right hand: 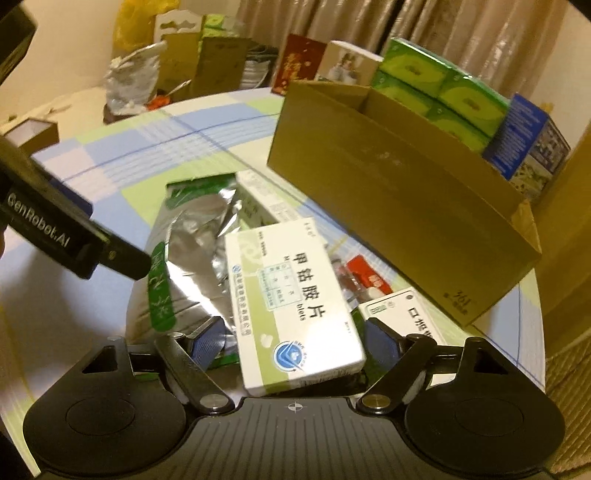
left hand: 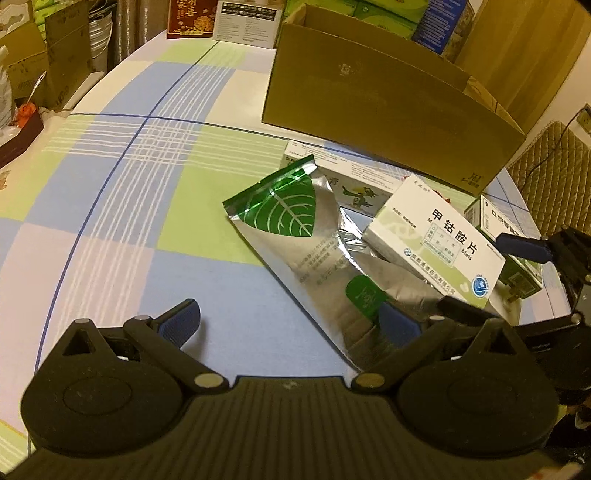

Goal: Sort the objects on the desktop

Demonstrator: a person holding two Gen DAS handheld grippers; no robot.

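Here white medicine box (right hand: pixel 295 306) lies lengthwise between right gripper (right hand: pixel 295 341) fingers

A checked tablecloth (left hand: pixel 122 192) in blue, green and white covers the table. Along its far edge stand a red box with gold lettering (left hand: pixel 190 18), stacked green tissue packs (right hand: pixel 439 92) and a blue carton (right hand: pixel 528 144), with beige curtains (right hand: pixel 480 40) hanging behind; crumpled foil packaging (right hand: pixel 133 85) sits at left.
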